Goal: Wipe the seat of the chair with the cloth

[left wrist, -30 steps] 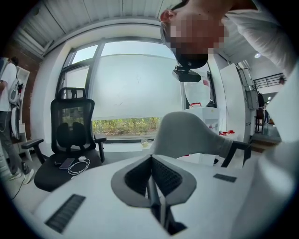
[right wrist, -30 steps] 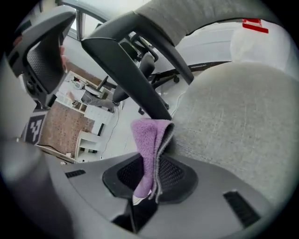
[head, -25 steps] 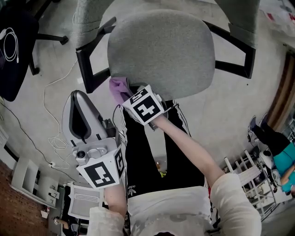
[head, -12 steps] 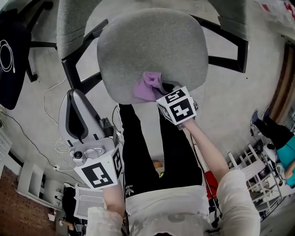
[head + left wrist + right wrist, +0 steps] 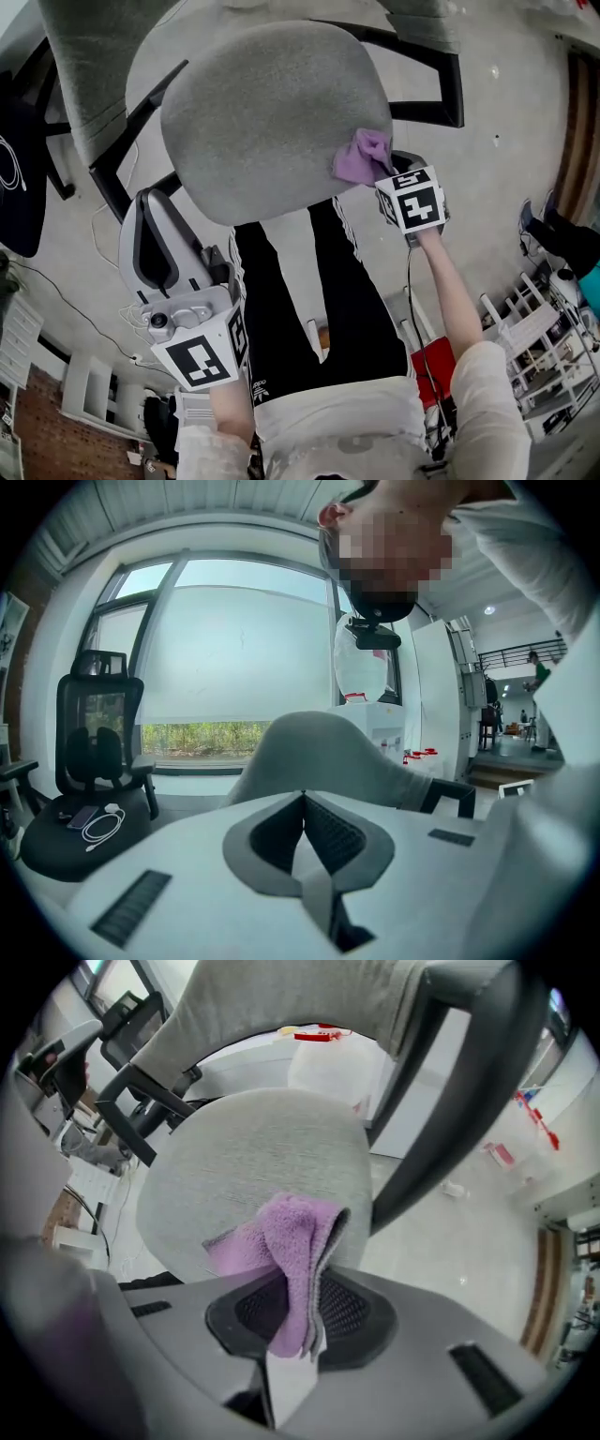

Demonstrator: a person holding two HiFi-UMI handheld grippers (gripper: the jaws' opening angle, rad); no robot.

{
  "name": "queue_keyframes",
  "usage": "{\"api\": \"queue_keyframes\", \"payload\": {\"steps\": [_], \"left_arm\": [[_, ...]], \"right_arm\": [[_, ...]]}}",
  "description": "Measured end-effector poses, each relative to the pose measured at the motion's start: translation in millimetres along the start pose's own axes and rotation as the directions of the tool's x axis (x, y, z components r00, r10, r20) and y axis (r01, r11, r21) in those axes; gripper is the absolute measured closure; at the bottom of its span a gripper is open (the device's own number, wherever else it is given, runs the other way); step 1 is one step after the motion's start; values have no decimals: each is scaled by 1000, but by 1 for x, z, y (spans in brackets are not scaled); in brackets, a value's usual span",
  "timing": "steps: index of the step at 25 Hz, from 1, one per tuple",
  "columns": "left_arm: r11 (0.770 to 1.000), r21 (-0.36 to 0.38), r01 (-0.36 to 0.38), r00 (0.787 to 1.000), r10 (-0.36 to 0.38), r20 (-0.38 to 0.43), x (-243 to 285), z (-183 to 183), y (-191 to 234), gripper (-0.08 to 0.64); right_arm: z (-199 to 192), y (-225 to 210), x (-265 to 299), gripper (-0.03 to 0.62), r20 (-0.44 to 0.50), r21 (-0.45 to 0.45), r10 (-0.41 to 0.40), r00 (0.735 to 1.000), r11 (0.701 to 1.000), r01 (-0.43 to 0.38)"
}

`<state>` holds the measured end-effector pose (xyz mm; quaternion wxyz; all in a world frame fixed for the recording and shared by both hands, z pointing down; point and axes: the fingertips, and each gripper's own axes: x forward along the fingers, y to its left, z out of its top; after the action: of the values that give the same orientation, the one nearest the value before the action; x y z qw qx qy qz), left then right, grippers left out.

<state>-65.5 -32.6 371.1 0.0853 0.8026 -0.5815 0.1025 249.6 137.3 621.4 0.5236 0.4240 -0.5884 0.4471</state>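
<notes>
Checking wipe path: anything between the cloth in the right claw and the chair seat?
Nothing visible. The cloth, clamped in the right claw, already lies on the seat near its edge; the seat looks bare.

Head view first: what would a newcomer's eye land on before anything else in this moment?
The purple cloth stands out, bunched at the near right edge of the grey chair seat and pinched between the jaws of the right gripper. The left gripper is shut on nothing, held low at the person's left side beside the black trousers, not on the seat.
</notes>
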Motion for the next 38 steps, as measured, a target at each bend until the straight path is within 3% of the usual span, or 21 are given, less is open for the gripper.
{"api": "queue_keyframes", "payload": {"steps": [5,13,16,18,19,20,21,24,27,30,32,34,36,38], "left_arm": [[997,18,70,997,-70,18,8,8,-27,548],[990,35,136,989,-138,46,11,26,-54,548],[989,49,143,987,-146,70,6,47,-54,548],[989,52,140,985,-144,100,0,75,-53,548],[989,52,138,982,-144,126,-2,94,-53,548],[989,56,137,977,-144,160,-2,115,-54,548],[988,68,135,969,-146,198,0,137,-55,548],[984,109,140,933,-168,320,-3,218,-62,548],[975,130,178,888,-216,406,-31,304,-72,548],[962,147,229,835,-272,478,-71,372,-85,548],[953,164,253,797,-301,523,-95,403,-88,547],[947,177,268,768,-321,554,-115,424,-89,547],[942,195,271,744,-334,579,-128,439,-91,548],[940,207,271,728,-341,595,-135,447,-94,548]], "right_arm": [[-13,-39,-2,509,-8,29,-87,996,996,87],[-10,-44,-6,509,7,73,-106,994,992,105],[19,-27,-43,509,127,163,-38,991,987,17],[54,-10,-91,509,264,210,-2,965,976,-55],[75,-3,-121,509,347,218,0,938,973,-81],[100,1,-155,509,441,215,-10,898,972,-95],[128,4,-193,509,541,203,-28,841,974,-98],[196,21,-329,509,793,135,-74,605,989,-56],[220,65,-468,509,926,50,-39,375,998,-22],[211,108,-573,509,980,-18,13,196,1000,25],[198,132,-616,509,994,-43,37,108,998,56],[185,149,-644,509,998,-57,54,40,996,72],[175,158,-663,509,998,-63,64,-12,995,72],[170,160,-675,509,996,-69,72,-46,996,59]]}}
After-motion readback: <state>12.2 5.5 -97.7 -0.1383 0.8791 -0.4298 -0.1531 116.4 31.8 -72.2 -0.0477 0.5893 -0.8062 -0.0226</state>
